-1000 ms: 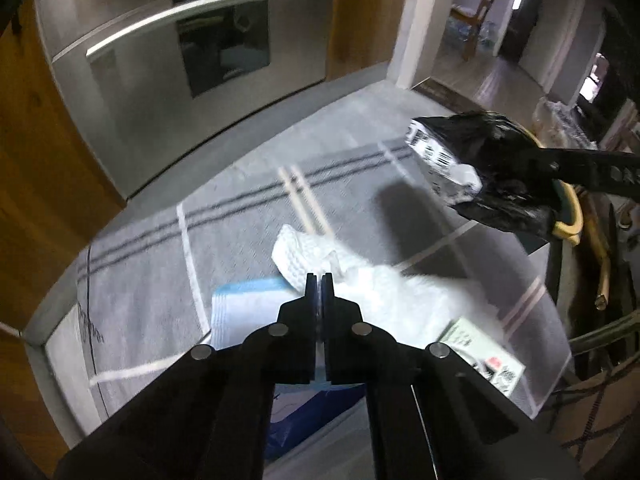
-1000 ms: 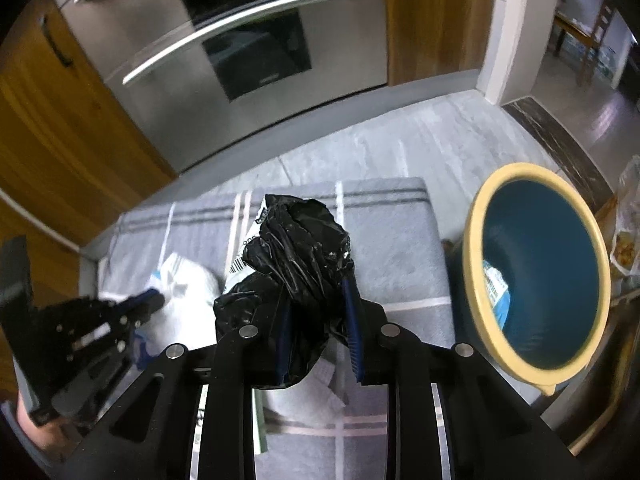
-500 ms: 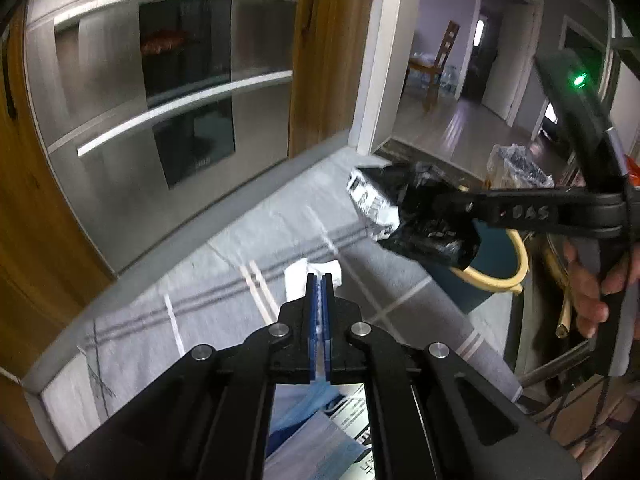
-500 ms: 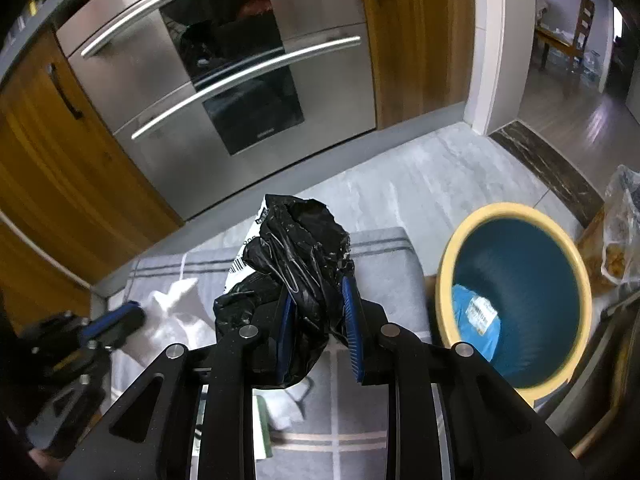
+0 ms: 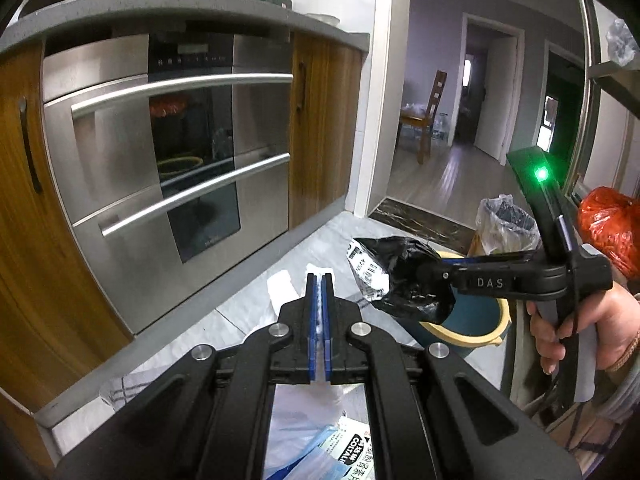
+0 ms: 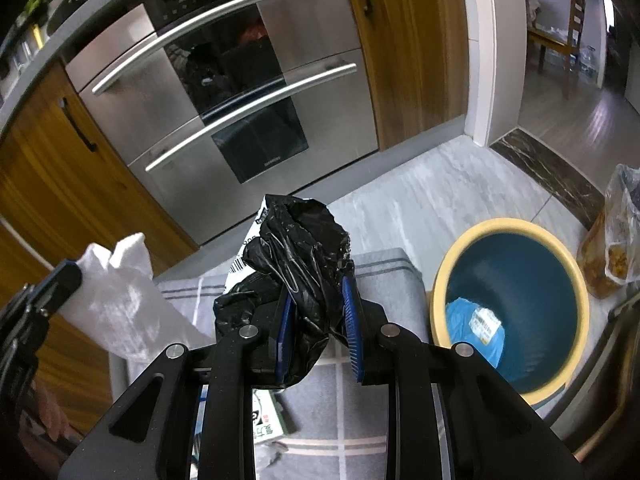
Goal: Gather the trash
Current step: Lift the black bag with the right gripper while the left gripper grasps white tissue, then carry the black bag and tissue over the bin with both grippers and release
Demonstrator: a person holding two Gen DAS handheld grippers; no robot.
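Note:
My right gripper [image 6: 316, 300] is shut on a crumpled black plastic bag [image 6: 296, 244] with a white barcode label, held in the air left of the blue bin with a yellow rim [image 6: 444, 280]. The bag [image 5: 396, 276] and the bin [image 5: 480, 330] also show in the left wrist view. My left gripper [image 5: 319, 280] is shut on a white tissue [image 5: 286, 292], lifted off the floor; it also shows in the right wrist view [image 6: 120, 296]. A blue packet [image 6: 476, 320] lies inside the bin.
A grey striped rug [image 6: 376, 408] covers the floor, with a printed carton [image 6: 268, 420] and blue-white wrappers [image 5: 320, 456] on it. A steel oven [image 5: 180, 168] and wooden cabinets stand ahead. A clear bag of food [image 6: 616, 240] sits right of the bin.
Both grippers have risen. The left one has lifted the white tissue off the rug. The right one has carried the black bag up and stays left of the bin.

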